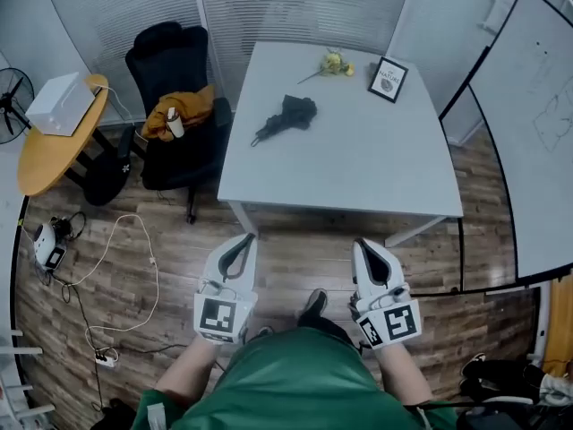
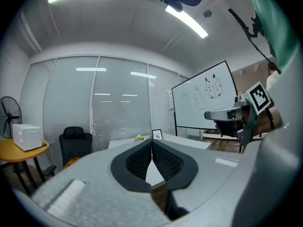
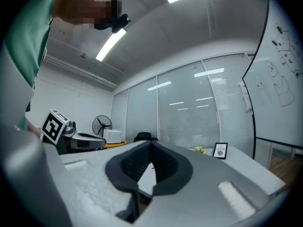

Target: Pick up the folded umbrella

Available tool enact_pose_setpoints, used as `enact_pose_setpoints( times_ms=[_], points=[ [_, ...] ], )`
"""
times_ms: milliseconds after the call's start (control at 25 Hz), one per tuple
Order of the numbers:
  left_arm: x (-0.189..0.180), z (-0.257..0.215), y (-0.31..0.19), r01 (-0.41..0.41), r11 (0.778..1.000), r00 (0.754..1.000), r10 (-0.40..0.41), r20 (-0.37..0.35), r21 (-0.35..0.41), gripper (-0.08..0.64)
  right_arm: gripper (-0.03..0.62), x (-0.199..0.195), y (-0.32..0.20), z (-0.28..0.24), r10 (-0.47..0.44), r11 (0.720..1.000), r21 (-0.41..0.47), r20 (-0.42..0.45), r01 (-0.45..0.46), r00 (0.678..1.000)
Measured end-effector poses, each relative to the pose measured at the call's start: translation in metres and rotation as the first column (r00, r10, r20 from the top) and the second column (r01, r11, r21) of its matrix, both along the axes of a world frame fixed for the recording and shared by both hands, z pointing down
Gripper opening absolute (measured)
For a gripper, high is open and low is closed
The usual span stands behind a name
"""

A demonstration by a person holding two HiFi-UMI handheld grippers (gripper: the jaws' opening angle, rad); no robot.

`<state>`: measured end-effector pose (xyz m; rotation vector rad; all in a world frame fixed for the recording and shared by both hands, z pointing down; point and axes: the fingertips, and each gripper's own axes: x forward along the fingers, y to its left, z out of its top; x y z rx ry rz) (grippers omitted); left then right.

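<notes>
The folded black umbrella (image 1: pixel 286 116) lies on the white table (image 1: pixel 358 168), towards its far left part. Both grippers hover over the wooden floor in front of the table's near edge, well short of the umbrella. My left gripper (image 1: pixel 248 237) is shut with nothing in it; in the left gripper view its black pads (image 2: pixel 142 160) meet at the tips. My right gripper (image 1: pixel 361 243) is also shut and empty, its pads (image 3: pixel 163 167) touching. Both point level at the table. In neither gripper view can I make out the umbrella.
A black office chair (image 1: pixel 175 79) with an orange garment stands at the table's left side. A round yellow table (image 1: pixel 40 164) carries a white box. A framed picture (image 1: pixel 388 79) and yellow flowers (image 1: pixel 334 63) sit at the table's far edge. A whiteboard (image 1: pixel 537 124) stands at right; cables (image 1: pixel 116 267) lie on the floor.
</notes>
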<state>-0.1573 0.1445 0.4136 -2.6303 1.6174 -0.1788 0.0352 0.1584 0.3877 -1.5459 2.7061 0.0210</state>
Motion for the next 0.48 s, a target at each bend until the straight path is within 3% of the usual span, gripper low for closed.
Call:
enact_pose_setpoints(
  times_ms=[280,480],
  points=[
    [0.052,-0.006,-0.066,0.035,0.999,0.999,-0.035,0.025,-0.002,0.011,0.003,0.047,-0.081,-0.009,-0.068,0.998,-0.002,0.029,0.068,0.997],
    [0.070,0.001,-0.103,0.088,0.996,0.994,-0.086,0.068,-0.025,0.011,0.003,0.077,-0.127,-0.004,-0.100,0.993,-0.059,0.066,0.103,0.993]
  ],
)
